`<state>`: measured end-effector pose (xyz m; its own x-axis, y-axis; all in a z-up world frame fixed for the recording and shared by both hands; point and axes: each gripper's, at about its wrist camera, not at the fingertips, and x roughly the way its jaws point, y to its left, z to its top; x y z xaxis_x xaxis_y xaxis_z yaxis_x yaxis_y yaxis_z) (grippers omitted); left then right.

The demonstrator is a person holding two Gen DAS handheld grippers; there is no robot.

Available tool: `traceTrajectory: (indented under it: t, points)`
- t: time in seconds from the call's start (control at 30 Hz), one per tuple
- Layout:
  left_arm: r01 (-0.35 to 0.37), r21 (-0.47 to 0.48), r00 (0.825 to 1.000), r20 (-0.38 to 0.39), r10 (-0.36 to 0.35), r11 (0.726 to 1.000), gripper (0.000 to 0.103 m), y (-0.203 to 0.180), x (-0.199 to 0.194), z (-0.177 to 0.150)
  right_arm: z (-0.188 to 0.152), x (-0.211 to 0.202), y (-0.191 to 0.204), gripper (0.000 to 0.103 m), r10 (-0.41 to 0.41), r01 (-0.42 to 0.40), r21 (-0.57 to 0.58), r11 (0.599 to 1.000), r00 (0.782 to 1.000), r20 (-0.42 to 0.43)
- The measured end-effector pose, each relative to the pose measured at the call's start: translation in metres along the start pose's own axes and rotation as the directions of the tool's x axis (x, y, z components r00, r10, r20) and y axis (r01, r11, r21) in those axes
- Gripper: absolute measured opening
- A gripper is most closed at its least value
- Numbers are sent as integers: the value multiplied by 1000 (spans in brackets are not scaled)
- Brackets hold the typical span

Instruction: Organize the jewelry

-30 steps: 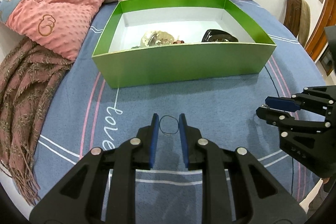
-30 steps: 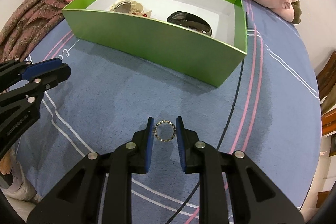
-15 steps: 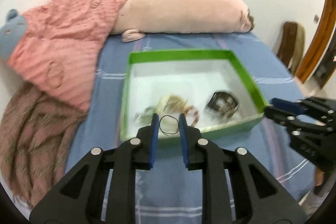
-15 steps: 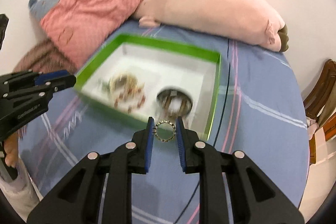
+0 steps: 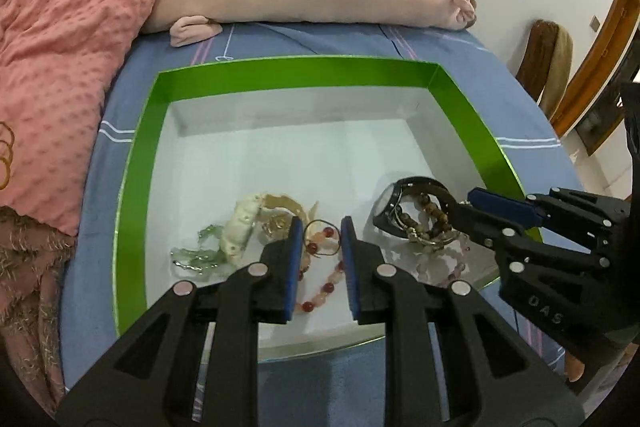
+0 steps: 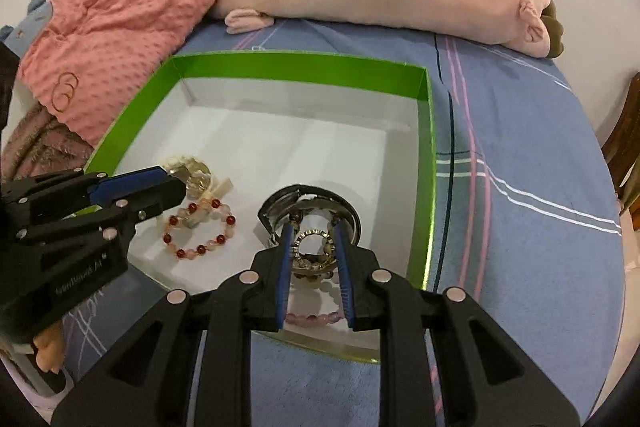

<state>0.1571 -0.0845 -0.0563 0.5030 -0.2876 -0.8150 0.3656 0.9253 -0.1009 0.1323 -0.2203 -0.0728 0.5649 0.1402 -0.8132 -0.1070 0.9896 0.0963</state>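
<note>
A green box with a white floor sits on a blue bedspread. Both grippers hover over its near edge. The left gripper pinches a thin wire ring above the red bead bracelet. The right gripper clasps a studded ring above the watch. The drop-off step appears under way; next, each likely needs lowering and releasing inside the box.
</note>
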Motion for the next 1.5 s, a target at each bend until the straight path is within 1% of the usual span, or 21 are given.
traceTrajectory:
  t: [0.17,0.2,0.23,0.27,0.3,0.33,0.37,0.43,0.47,0.53,0.57,0.63,0.67,0.7,0.73,0.83,0.9,0.97,1.13,1.3,1.5]
  points:
    - [-10,-5,1000,-4,10,1000,19,2,8,0,-2,11,-1,22,-12,12,-8,1000,1000,-21]
    - [-8,-10,1000,-2,8,1000,21,3,9,0,-2,11,-2,25,-6,6,-4,1000,1000,-21]
    - [-6,-10,1000,-3,6,1000,24,4,9,1,-3,11,-2,32,1,-1,-2,1000,1000,-17]
    - [-7,-8,1000,-3,7,1000,29,4,9,0,-3,9,-2,36,3,-3,-1,1000,1000,-14]
    - [-12,-7,1000,3,12,1000,35,4,8,0,-3,6,-2,43,5,-5,2,1000,1000,-6]
    - [-18,-6,1000,12,19,1000,39,4,5,-1,-3,3,-2,48,7,-7,5,1000,1000,5]
    - [-34,-5,999,31,34,999,43,4,1,-2,-3,0,-3,48,8,-8,7,1000,1000,12]
    - [-70,-1,995,65,70,998,46,4,-10,-4,-4,-7,-2,51,10,-10,9,1000,1000,29]
    - [-101,-2,991,90,101,995,51,4,-18,-6,-5,-12,-2,54,11,-11,9,1000,999,41]
    - [-148,-13,980,135,148,989,65,6,-33,-8,-7,-26,-1,72,11,-13,23,1000,996,86]
    - [-162,-25,974,156,164,987,74,8,-40,-9,-8,-31,-1,76,10,-14,29,999,994,105]
    - [-165,-58,965,197,174,985,85,14,-56,-13,-11,-44,-1,90,0,-6,39,999,988,152]
    - [-155,-81,961,217,169,985,94,17,-63,-15,-13,-51,0,93,-6,-2,43,999,983,181]
    - [-147,-92,959,230,165,985,98,19,-66,-16,-16,-57,0,100,-7,-2,45,999,978,208]
    - [-144,-99,958,237,164,985,99,21,-68,-17,-19,-61,1,102,-13,1,50,999,973,232]
    - [-170,-97,961,203,187,981,100,23,-61,-19,-21,-61,2,102,-42,31,50,998,969,244]
    - [-182,-94,965,176,196,979,100,23,-53,-18,-23,-56,3,102,-37,29,36,999,974,224]
    - [-202,-89,963,163,215,975,100,21,-48,-19,-24,-49,4,102,-46,40,33,999,978,204]
    - [-217,-75,960,167,226,973,101,17,-48,-22,-26,-41,3,102,-70,63,44,997,979,193]
    - [-213,-81,959,172,224,974,101,16,-49,-22,-25,-38,-2,102,-67,54,71,996,980,187]
    - [-219,-80,958,174,230,972,101,15,-50,-22,-26,-39,-2,102,-68,56,66,996,980,189]
